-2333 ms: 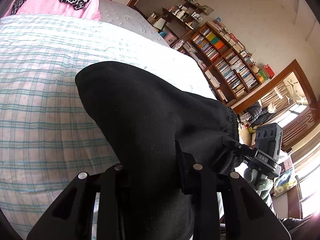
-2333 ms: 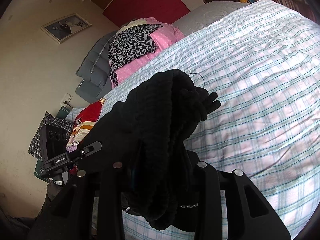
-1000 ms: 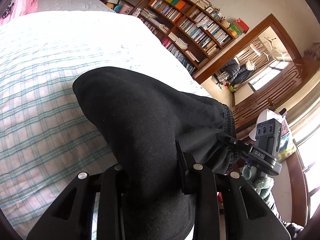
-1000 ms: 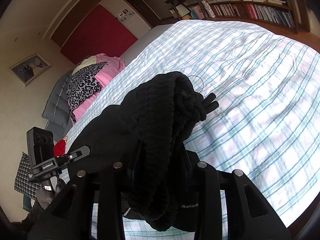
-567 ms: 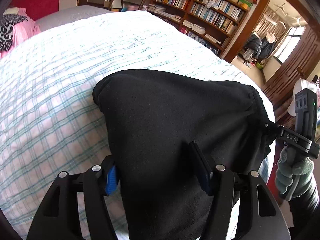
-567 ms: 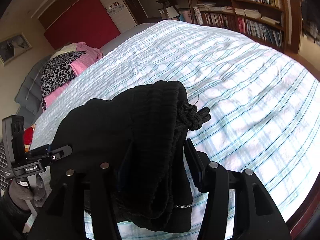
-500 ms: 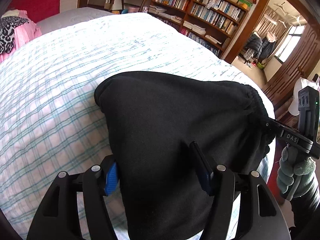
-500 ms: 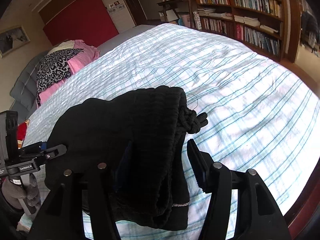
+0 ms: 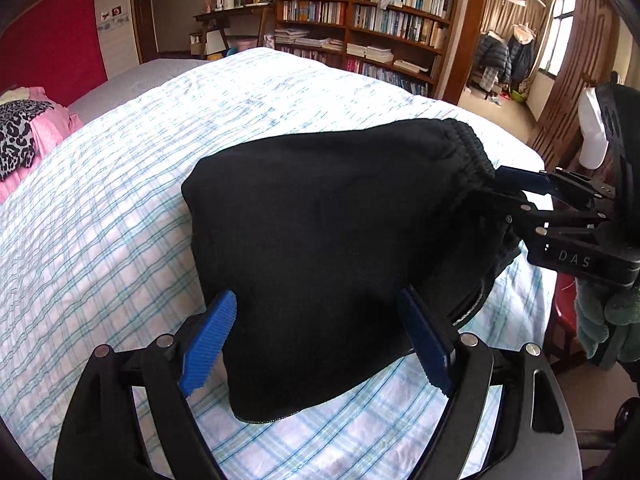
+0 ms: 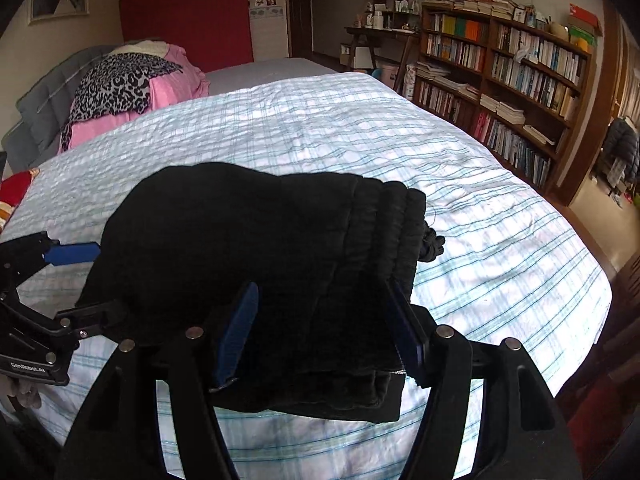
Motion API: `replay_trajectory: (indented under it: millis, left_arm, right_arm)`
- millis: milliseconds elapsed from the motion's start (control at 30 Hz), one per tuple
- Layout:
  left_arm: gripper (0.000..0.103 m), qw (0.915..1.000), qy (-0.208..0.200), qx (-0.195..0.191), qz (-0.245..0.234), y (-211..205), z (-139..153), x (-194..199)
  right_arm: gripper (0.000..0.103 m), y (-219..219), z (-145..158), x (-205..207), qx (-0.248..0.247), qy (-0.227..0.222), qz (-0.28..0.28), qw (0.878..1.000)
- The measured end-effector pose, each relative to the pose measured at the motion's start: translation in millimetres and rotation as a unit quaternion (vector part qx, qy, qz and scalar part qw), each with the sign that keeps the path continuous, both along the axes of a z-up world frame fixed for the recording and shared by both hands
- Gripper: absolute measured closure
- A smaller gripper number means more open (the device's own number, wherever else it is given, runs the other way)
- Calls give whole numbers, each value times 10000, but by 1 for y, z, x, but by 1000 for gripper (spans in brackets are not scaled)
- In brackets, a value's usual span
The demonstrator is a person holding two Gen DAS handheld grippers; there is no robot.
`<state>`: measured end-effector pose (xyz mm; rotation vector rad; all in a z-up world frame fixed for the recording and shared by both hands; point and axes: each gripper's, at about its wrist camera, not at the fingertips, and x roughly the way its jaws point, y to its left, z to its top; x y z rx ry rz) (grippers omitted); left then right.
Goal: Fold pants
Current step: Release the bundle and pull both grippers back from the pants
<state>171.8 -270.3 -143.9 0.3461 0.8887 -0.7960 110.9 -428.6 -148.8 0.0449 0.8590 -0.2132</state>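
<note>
The black pants (image 9: 336,248) lie folded in a thick bundle on the checked bedspread (image 9: 100,208) near the bed's front edge. My left gripper (image 9: 316,328) is open, its blue pads on either side of the bundle's left end. My right gripper (image 10: 320,316) is open around the waistband end (image 10: 384,224), where the knotted drawstring (image 10: 432,244) sticks out. Each gripper shows in the other's view, the right one (image 9: 520,188) at the elastic waistband and the left one (image 10: 72,276) at the far end.
Pink and leopard-print bedding (image 10: 124,80) is piled at the head of the bed. Bookshelves (image 10: 512,64) and a doorway line the right side of the room. The bed's edge drops off just in front of the bundle.
Both grippers have lowered the pants onto the bed and opened; the bundle now rests on the bedspread between the spread jaws.
</note>
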Motion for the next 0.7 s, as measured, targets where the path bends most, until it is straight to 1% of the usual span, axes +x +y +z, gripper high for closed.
replay_trajectory:
  millis: [33, 133, 233, 333, 467, 533, 567, 600, 667, 700]
  left_arm:
    - [21, 10000, 12, 65, 11, -1, -6, 0]
    - [19, 9998, 61, 176, 41, -1, -22, 0]
    - [18, 9997, 37, 227, 76, -3, -31, -1]
    - [17, 9998, 89, 160, 124, -1, -28, 0]
    - [17, 9995, 128, 64, 265, 8, -16, -2]
    - [16, 9995, 69, -16, 319, 14, -7, -5]
    - [15, 9994, 45, -59, 342, 16, -3, -7]
    - [14, 9992, 11, -105, 373, 18, 2, -8]
    - [9, 9989, -70, -165, 424, 21, 12, -12]
    - [9, 9988, -134, -178, 428, 22, 18, -15]
  right_arm:
    - [37, 0, -10, 1, -83, 92, 11, 9999]
    - [36, -3, -25, 0, -69, 140, 40, 9999]
    - [35, -5, -29, 2, -26, 152, 59, 9999]
    - [35, -5, -26, 0, 40, 154, 41, 9999]
    - [35, -8, -1, -10, 262, -93, -69, 9996]
    - [28, -11, 12, -17, 436, -191, -201, 9987]
    - [21, -12, 19, -20, 522, -228, -278, 9980]
    - [20, -13, 26, -24, 582, -288, -340, 9973]
    - [19, -11, 39, -31, 568, -340, -447, 9968]
    - [15, -9, 44, -34, 506, -327, -507, 9969]
